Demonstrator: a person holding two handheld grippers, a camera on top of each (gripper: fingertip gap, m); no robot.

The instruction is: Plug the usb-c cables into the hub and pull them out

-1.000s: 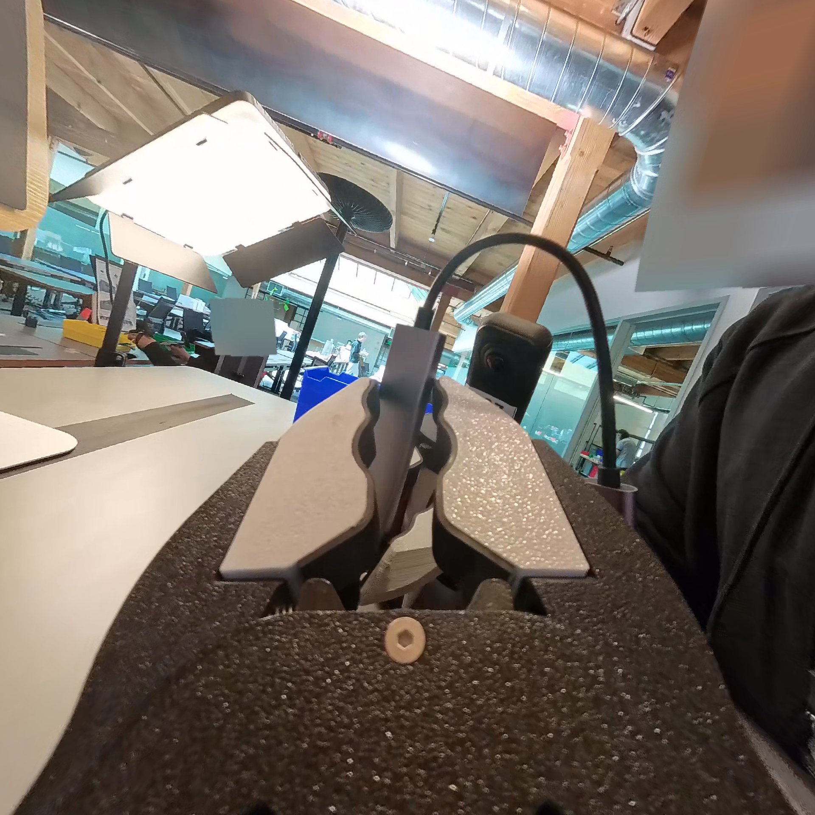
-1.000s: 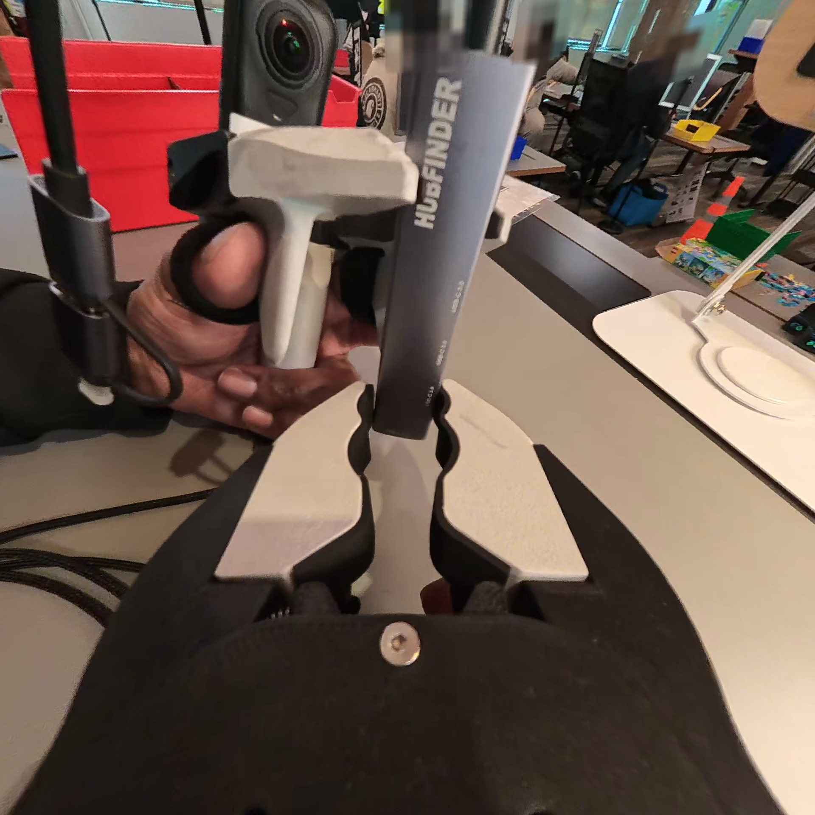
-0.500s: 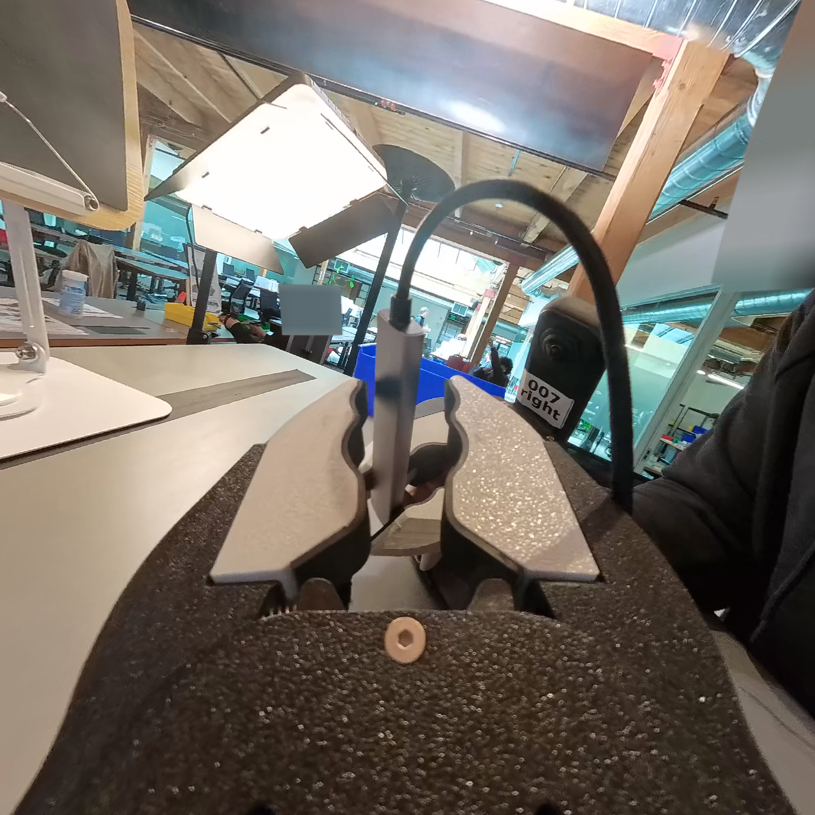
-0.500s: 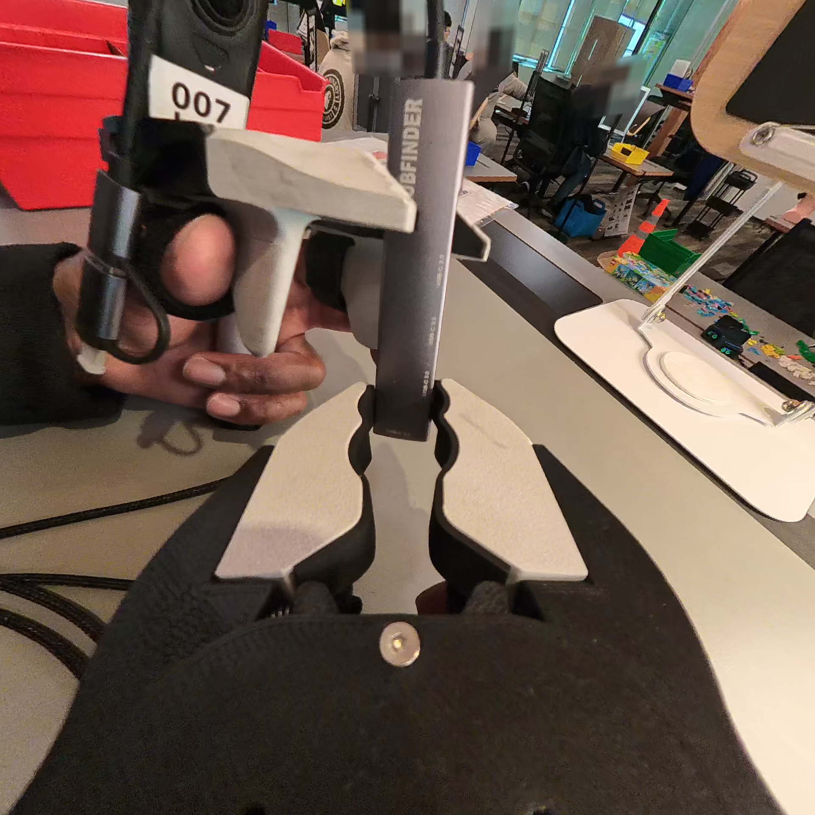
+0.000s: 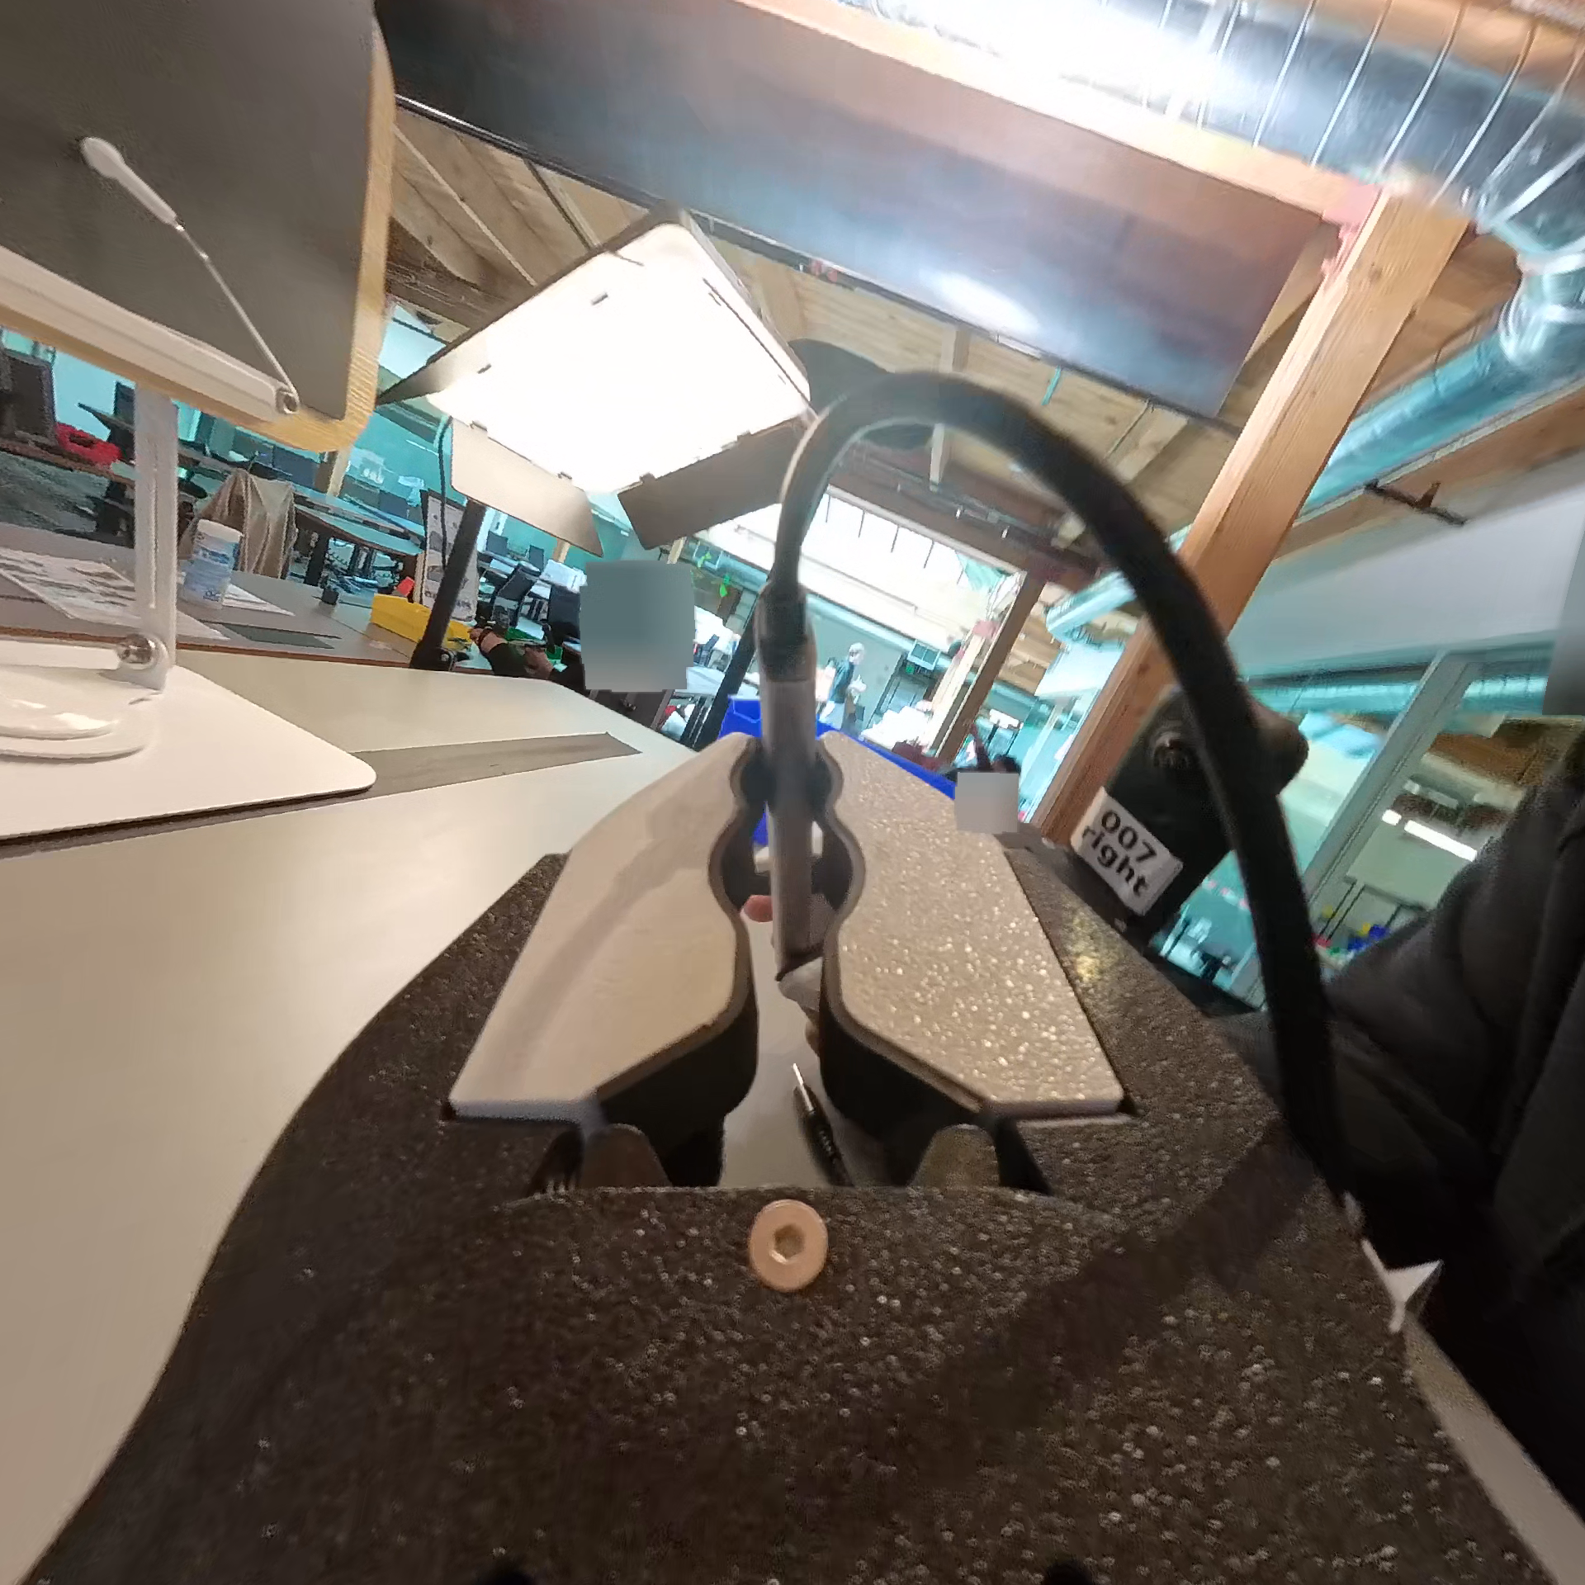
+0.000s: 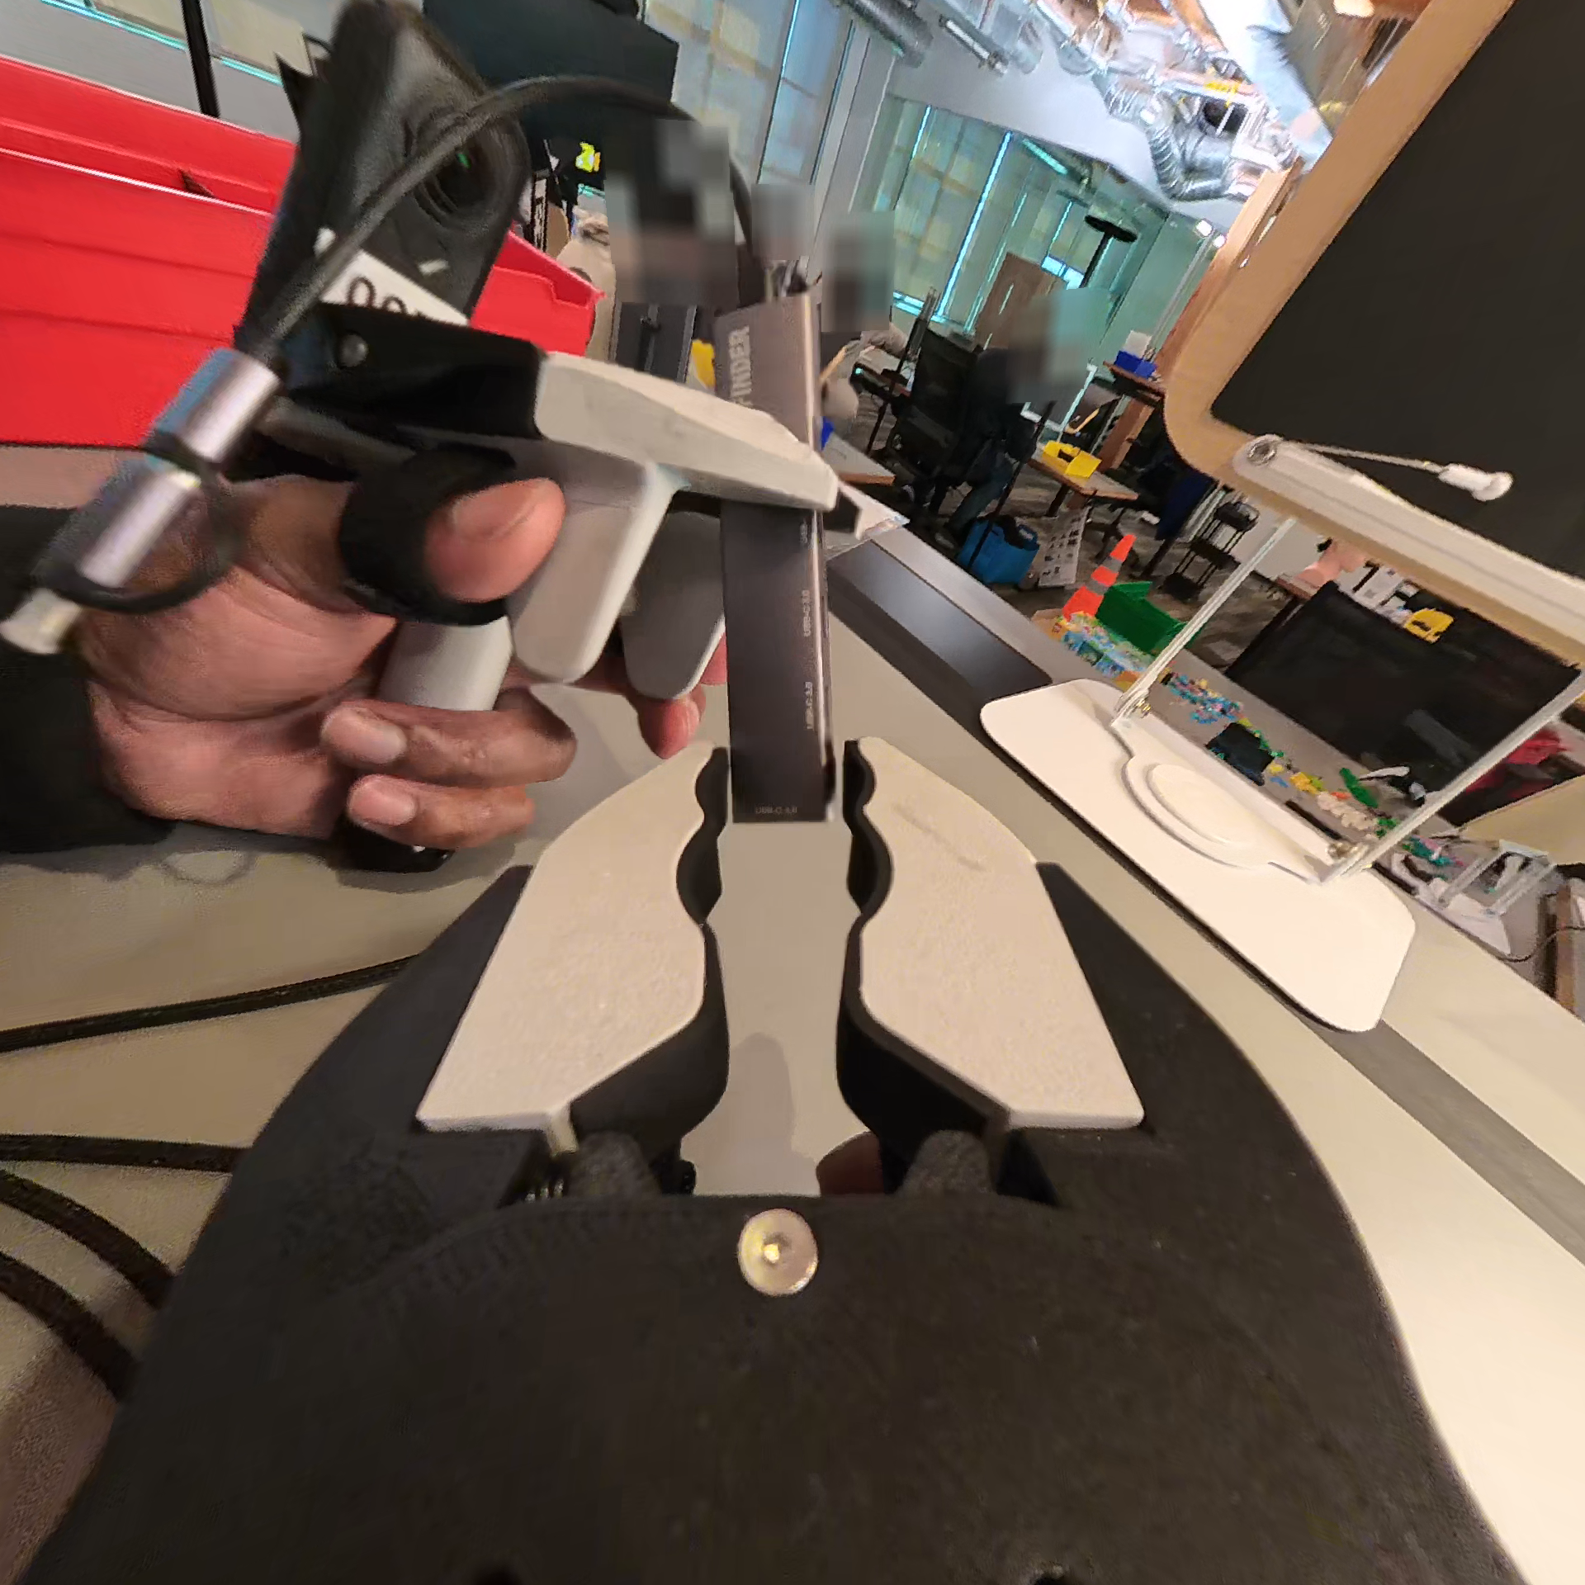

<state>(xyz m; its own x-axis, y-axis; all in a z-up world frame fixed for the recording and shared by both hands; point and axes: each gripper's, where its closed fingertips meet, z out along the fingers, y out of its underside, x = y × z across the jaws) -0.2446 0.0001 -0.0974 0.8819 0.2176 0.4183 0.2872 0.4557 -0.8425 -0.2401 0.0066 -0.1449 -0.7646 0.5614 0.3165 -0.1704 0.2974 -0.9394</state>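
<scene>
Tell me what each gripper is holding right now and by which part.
The left gripper clamps the hub around its middle. The right gripper is open around the hub's lower end and holds nothing.

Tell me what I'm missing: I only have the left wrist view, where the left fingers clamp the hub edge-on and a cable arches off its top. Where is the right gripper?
Observer: The right gripper has its fingers on either side of the lower end of the hub. I cannot tell whether they pinch it.
Operator: Which way does the hub's broad face point?
Observer: It faces the right wrist camera, and the hub stands upright.
Operator: Any other cables nearby?
Observer: Black cables lie on the table to the left of the right gripper, below the hand that holds the left gripper.
</scene>
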